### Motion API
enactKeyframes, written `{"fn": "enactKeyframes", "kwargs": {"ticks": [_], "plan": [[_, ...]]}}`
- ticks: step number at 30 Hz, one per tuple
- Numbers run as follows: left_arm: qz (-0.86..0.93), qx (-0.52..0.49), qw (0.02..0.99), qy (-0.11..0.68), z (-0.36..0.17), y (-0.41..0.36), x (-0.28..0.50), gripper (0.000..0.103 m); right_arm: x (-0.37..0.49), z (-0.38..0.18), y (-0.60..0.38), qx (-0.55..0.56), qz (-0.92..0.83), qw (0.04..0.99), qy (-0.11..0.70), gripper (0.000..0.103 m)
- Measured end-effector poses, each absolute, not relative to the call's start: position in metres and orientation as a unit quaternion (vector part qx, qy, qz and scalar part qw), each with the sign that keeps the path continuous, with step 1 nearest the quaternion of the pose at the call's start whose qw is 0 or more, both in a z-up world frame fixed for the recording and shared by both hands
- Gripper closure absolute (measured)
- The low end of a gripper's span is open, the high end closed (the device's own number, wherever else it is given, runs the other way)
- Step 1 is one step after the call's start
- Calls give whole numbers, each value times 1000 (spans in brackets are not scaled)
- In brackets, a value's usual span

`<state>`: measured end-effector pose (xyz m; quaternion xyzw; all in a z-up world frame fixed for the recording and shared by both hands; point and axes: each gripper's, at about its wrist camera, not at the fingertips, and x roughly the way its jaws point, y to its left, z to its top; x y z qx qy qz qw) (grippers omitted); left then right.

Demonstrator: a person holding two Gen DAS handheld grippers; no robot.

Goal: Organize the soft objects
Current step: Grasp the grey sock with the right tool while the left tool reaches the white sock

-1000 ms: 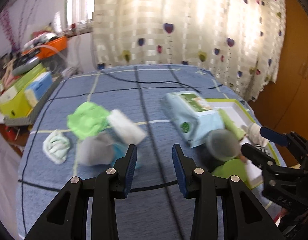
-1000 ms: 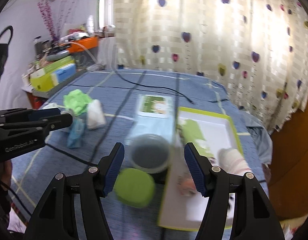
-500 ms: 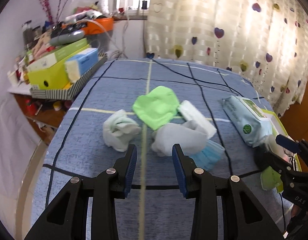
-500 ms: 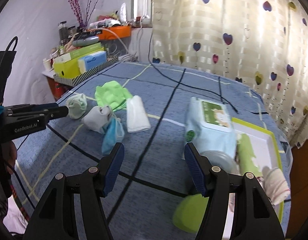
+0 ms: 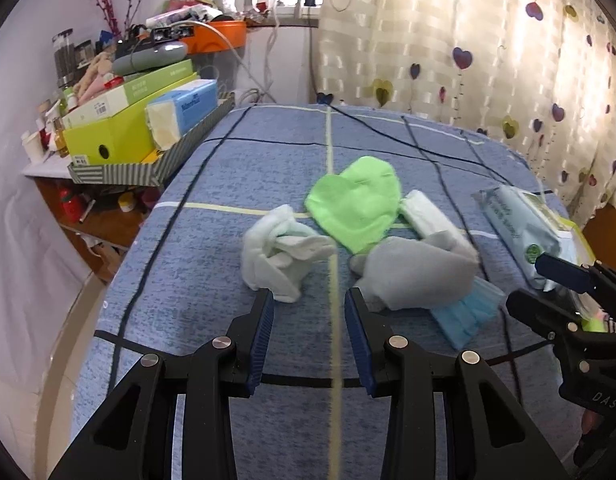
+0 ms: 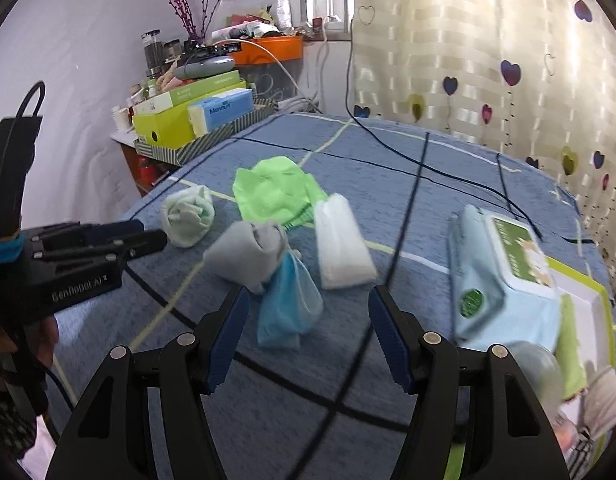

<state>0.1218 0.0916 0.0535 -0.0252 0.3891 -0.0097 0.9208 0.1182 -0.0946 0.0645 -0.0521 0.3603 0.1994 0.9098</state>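
Now both grippers, left gripper (image 5: 308, 312) and right gripper (image 6: 308, 320), have swung from the tray toward the sock pile (image 5: 363, 232), jaws released, nothing grasped yet.

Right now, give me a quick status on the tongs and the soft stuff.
Left tongs open, empty. Right tongs open, empty, over the blue mask. Cloths heaped mid-bed: pale roll, grey cloth, green cloth. Nothing in the way.
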Motion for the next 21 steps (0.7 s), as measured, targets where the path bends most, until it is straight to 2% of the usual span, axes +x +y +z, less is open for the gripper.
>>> {"fn": "enactKeyframes", "kwargs": {"ticks": [21], "plan": [[0,-41,920,391,40,131,157,62,170,34,-23,-96,234,890,381,40]]}}
